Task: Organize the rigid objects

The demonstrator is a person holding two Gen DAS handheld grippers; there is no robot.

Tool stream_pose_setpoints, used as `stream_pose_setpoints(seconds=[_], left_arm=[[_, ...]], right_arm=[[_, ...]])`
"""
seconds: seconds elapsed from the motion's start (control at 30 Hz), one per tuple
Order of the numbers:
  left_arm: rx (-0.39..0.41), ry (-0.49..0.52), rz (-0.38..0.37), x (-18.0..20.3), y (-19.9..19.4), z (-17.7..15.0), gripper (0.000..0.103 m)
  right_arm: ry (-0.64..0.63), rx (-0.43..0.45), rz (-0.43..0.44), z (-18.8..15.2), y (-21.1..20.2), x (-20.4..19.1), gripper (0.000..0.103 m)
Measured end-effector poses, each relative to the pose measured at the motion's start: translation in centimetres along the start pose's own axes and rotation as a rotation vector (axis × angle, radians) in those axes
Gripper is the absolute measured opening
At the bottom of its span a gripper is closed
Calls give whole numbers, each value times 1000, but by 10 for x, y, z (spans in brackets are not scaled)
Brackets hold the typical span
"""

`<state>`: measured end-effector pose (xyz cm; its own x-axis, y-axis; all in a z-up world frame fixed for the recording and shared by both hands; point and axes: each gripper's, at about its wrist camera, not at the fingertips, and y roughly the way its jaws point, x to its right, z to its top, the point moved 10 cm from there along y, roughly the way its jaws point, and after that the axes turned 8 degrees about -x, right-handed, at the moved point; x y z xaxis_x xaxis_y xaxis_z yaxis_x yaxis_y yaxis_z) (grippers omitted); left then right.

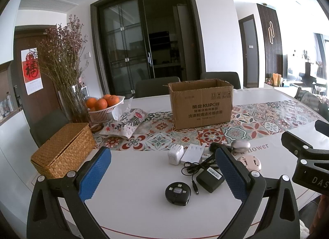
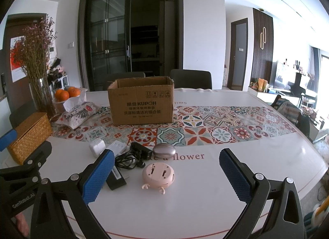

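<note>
Both the left gripper (image 1: 164,175) and right gripper (image 2: 166,174) hover with jaws apart, empty, above the white table (image 2: 205,187); the round pink plastic gadget (image 2: 158,174), black power adapter (image 1: 209,178) and round black cable reel (image 1: 178,193) lie before the open brown cardboard box (image 1: 202,105)

Left gripper (image 1: 163,174) hangs over the tabletop (image 1: 133,208), jaws wide apart, a round black cable reel (image 1: 178,193) and black power adapter (image 1: 209,178) between them; cardboard box (image 1: 202,105) beyond.

Ahead of our grippers, the white table (image 2: 236,103) carries a patterned runner (image 2: 205,126), cardboard box (image 2: 141,103), wicker box (image 1: 63,150), chargers (image 1: 175,153) and a pink gadget (image 2: 158,174).
</note>
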<state>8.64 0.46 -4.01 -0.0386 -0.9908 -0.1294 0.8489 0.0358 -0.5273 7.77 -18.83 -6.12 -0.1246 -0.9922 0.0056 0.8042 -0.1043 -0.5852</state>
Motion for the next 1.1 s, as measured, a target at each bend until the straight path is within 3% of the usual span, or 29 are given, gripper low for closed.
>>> stream_pose_setpoints(seconds=[0.73,1.1], left_arm=[[-20,0,-3,1,7,-4,103],[-154,-5,-34,5,40,-26,103]], right_arm=[[-3,-12,2,-4,3,-2,103],[-13,-109,15,-19,29,-7,103]])
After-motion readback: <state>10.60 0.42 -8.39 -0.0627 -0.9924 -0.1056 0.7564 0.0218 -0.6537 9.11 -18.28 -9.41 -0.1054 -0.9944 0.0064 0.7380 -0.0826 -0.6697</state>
